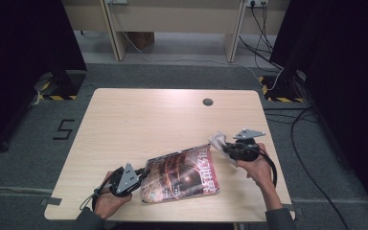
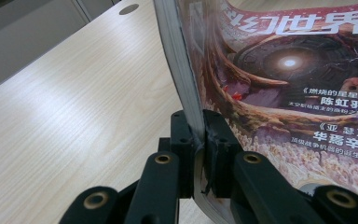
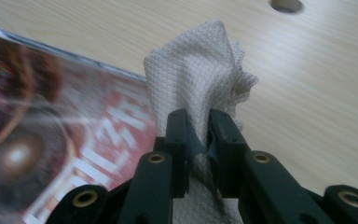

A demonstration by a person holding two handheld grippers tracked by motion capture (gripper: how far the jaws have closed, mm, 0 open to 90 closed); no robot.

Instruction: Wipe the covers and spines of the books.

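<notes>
In the high view, a magazine [image 1: 182, 173] lies on the near half of the wooden table [image 1: 139, 124], on the person's side of the round cable hole [image 1: 208, 101]; the left gripper [image 1: 141, 176] meets the magazine's left edge, and the right gripper [image 1: 224, 148] holds a white cloth [image 1: 217, 141] just beside its upper right corner. In the left gripper view, the black jaws are pressed together on the magazine's [image 2: 279, 70] page edge, pinching it. In the right gripper view, the jaws pinch the crumpled cloth [image 3: 200, 79], which stands above the magazine's [image 3: 70, 135] edge, with the cable hole [image 3: 286, 4] well beyond it.
</notes>
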